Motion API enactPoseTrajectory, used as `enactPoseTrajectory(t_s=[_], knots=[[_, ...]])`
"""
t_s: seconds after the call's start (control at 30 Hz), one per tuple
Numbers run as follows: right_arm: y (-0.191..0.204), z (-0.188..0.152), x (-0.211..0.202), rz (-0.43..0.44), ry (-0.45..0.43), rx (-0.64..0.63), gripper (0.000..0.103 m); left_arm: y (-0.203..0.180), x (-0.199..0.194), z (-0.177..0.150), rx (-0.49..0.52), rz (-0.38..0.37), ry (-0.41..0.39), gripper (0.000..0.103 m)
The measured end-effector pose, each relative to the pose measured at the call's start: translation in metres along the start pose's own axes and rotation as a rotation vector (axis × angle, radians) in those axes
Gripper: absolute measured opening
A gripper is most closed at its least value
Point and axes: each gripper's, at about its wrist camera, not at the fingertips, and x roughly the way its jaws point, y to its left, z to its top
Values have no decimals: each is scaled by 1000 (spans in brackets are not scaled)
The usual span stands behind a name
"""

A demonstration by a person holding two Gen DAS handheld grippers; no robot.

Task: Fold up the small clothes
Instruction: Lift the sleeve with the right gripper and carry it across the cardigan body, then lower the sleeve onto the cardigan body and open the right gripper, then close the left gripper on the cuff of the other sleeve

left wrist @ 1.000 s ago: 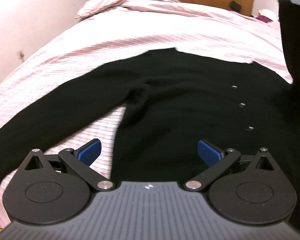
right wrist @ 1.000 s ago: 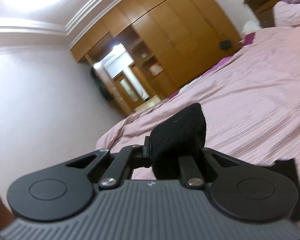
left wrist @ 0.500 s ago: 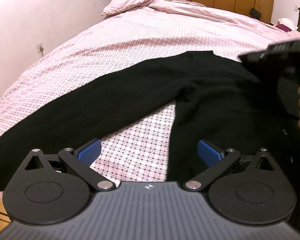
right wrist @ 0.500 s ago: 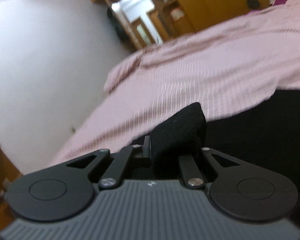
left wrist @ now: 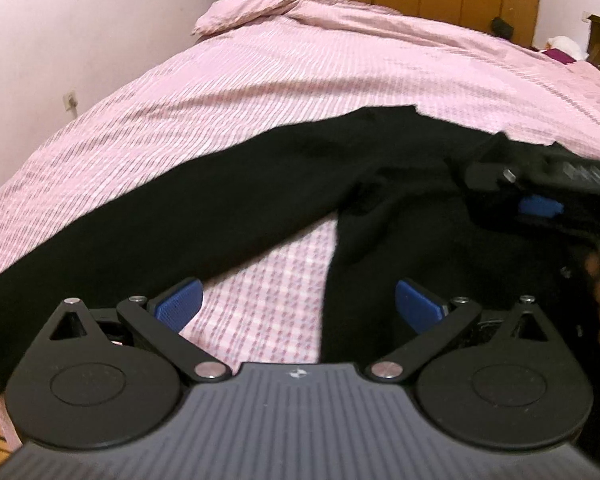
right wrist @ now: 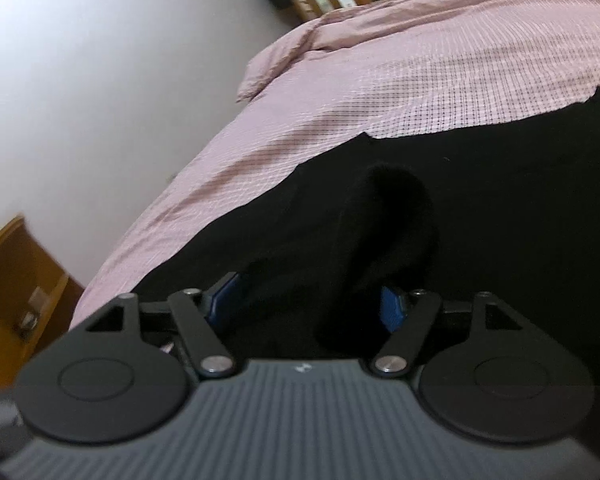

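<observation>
Knit black cardigan [left wrist: 400, 200] drapes limp, best pinched at a cuff; right gripper [right wrist: 308, 304] jaws opening around its sleeve fold, left gripper [left wrist: 298, 304] spread empty.

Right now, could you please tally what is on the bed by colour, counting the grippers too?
Black: 1, the cardigan spread on the bed.
Pink: 2, the checked sheet and the pillow.
Black with blue pads: 2, the left gripper, open, and the right gripper, jaws opening with a cardigan fold between them.
Total: 5
</observation>
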Motion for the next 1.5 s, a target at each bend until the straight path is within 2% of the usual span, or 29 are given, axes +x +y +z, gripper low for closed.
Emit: enactPoseTrajectory(t_s=[0.1, 0.17, 0.27, 0.4, 0.47, 0.63, 0.73, 0.87, 0.93, 0.97, 1.1, 1.2, 1.4, 1.47, 1.5], knots=[[-10, -6, -32, -5, -28, 5, 72, -14, -1, 11, 30, -29, -25, 103], [-21, -9, -55, -48, -51, 18, 72, -26, -1, 18, 56, -51, -46, 103], [-38, -11, -82, -150, -88, 28, 72, -48, 2, 28, 93, -85, -71, 103], [-60, -17, -118, -312, -138, 14, 72, -79, 12, 38, 120, -138, -69, 103], [-71, -20, -129, -364, -152, 31, 72, -93, 19, 41, 131, -154, -69, 103], [-97, -28, -148, -407, -195, 125, 72, -131, 40, 48, 178, -169, -78, 103], [-106, -35, -149, -412, -193, 155, 72, -153, 59, 49, 220, -146, -76, 103], [-114, -39, -143, -405, -181, 173, 72, -171, 89, 53, 206, -88, -53, 103], [-115, -42, -141, -406, -184, 165, 72, -170, 102, 56, 197, -10, -58, 103], [-116, -42, -141, -406, -184, 160, 71, -167, 107, 57, 190, 35, -68, 103], [-118, -43, -142, -410, -188, 137, 71, -135, 117, 60, 112, 132, -87, 103], [-120, -45, -142, -409, -202, 152, 71, -109, 115, 62, 22, 133, -88, 103], [-117, -47, -141, -416, -216, 143, 72, -85, 107, 64, -90, -115, -106, 103], [-118, -47, -142, -414, -221, 149, 71, -88, 107, 64, -87, -148, -118, 97], [-118, -47, -142, -413, -223, 151, 71, -90, 109, 64, -82, -158, -121, 89]])
